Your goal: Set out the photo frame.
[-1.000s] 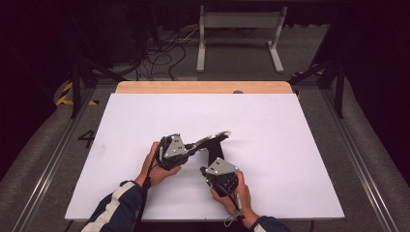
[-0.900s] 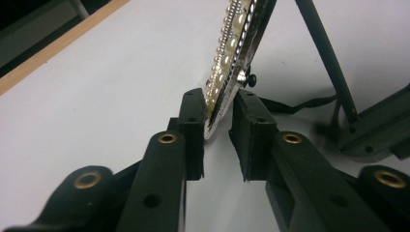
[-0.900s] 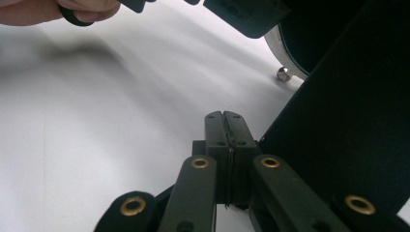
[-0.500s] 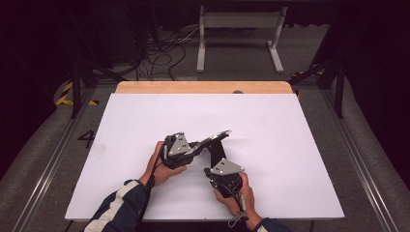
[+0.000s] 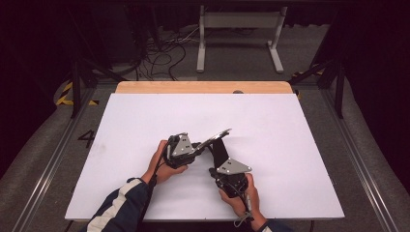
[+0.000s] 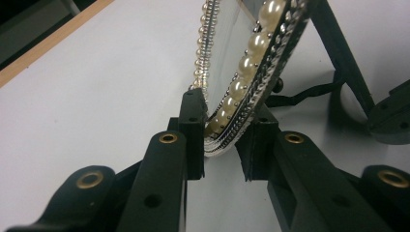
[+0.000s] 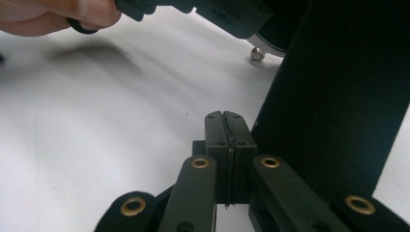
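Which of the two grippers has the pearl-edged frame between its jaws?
The left gripper: its jaws stand around the rim of the pearl-edged frame. The right gripper has its jaws pressed together, beside the frame's black stand.

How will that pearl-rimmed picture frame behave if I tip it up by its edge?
The picture frame is probably stiff: its rim keeps its curve between the left gripper pads. Its beaded edge looks bumpy and glossy, so it may slip. The black back stand hangs free and may swing. The glass front looks fragile.
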Demonstrator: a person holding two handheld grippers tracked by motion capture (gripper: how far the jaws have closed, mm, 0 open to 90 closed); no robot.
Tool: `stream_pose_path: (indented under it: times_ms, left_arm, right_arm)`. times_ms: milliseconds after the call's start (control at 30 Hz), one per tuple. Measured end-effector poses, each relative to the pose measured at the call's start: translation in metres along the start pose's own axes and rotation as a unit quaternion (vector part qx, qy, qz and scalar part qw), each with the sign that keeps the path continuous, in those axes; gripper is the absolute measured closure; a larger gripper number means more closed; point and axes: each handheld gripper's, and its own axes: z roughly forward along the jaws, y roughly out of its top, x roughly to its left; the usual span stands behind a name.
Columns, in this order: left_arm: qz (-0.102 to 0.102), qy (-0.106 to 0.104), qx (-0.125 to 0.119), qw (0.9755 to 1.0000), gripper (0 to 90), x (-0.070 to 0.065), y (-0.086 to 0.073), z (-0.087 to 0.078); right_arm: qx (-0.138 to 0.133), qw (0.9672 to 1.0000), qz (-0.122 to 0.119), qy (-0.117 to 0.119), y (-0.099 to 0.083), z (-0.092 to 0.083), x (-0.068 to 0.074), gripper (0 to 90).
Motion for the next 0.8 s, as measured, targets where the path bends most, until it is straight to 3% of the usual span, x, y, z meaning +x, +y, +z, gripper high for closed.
stream_pose_path:
  times_ms: [167,267,367,800]
  left_arm:
    - [0.002,-0.003,-0.001,1.0000,75.2,0.001,0.000,0.001]
    - [-0.012,-0.002,0.004,0.9999,71.0,0.002,-0.001,0.005]
    - [-0.012,-0.004,0.007,0.9999,71.2,0.003,-0.002,0.008]
    - [-0.008,-0.002,0.017,0.9998,73.2,0.004,-0.004,0.012]
  right_arm:
    - [-0.001,1.0000,0.004,-0.004,-0.001,-0.004,-0.003,90.0]
    - [0.000,1.0000,0.005,-0.005,-0.001,-0.005,-0.004,90.0]
    - [-0.001,1.0000,0.006,-0.006,-0.002,-0.005,-0.004,90.0]
    - [0.002,0.9997,-0.011,-0.021,-0.002,0.004,0.006,90.0]
